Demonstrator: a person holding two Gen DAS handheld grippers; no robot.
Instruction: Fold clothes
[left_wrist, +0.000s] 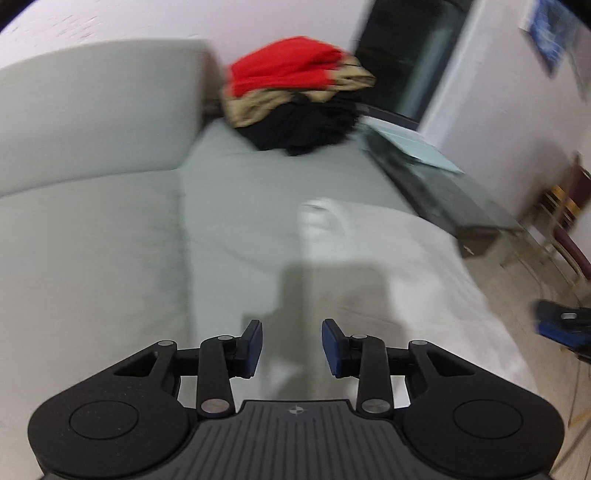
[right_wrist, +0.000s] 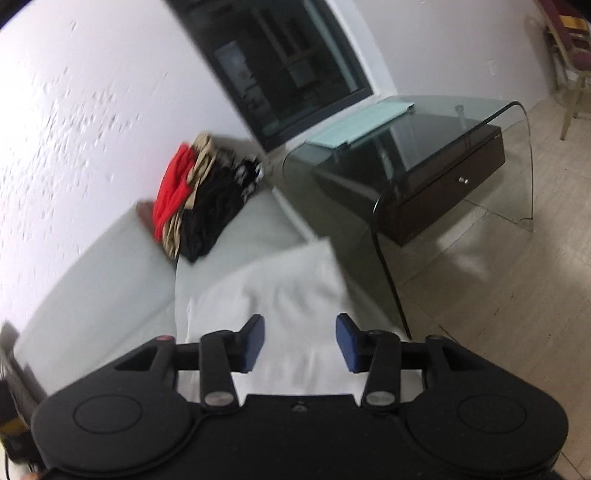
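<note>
Garment: white cloth on sofa, soft, limp, light; pinch an edge.
Tools: left tool, right tool wide, empty.

Pile of clothes way at the far end of the sofa, up against the wall. Spread-out garment on the seat nearer in, along the front edge. Glass bench just off the sofa's right, window behind it, chair farther right on the floor
</note>
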